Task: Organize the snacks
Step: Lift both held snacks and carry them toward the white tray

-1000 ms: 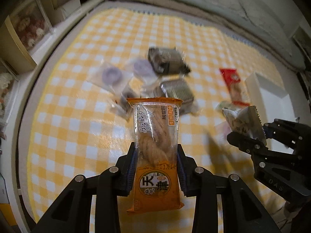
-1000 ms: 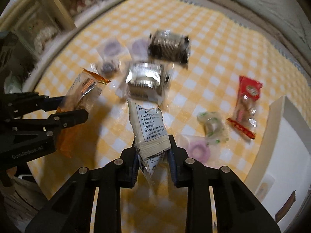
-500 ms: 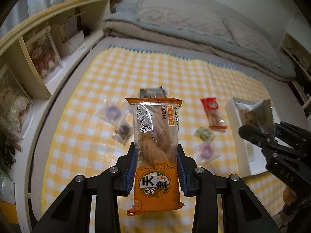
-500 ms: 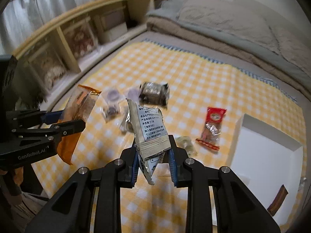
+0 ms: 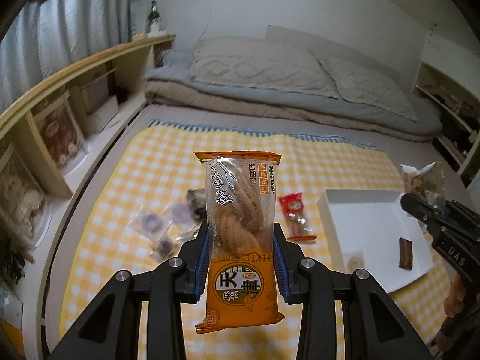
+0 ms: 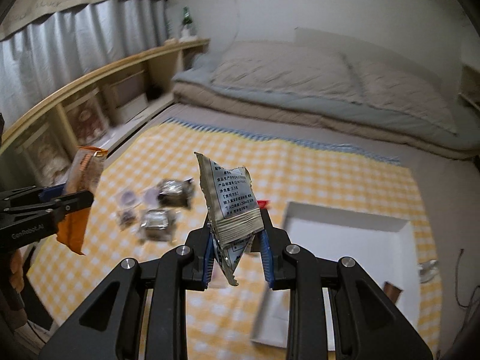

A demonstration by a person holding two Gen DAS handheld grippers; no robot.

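From the left wrist camera, the left gripper has its blue-padded jaws closed on the sides of an orange twisted-pastry packet, which stands upright between them, its clear upper half showing the braided snack and its orange lower end hanging below the pads. Beneath it lies a yellow checked cloth with loose snacks scattered across it — two clear wrappers with purple rings, a dark packet partly hidden behind the held one, and a red packet lying flat just left of a white tray. The tray sits on the right part of the cloth and holds a small brown bar and a pale round item. At the far right edge the right gripper pinches a pale silver sachet above the tray's far corner. From the right wrist camera, the right gripper is clamped tight on the crumpled lower end of that silver sachet, printed side toward the lens and tilted a little. The white tray lies below and to the right — the red packet is only a sliver behind the sachet. At the left edge the left gripper holds the orange packet above the cloth, with foil and clear-wrapped snacks blurred beyond it.
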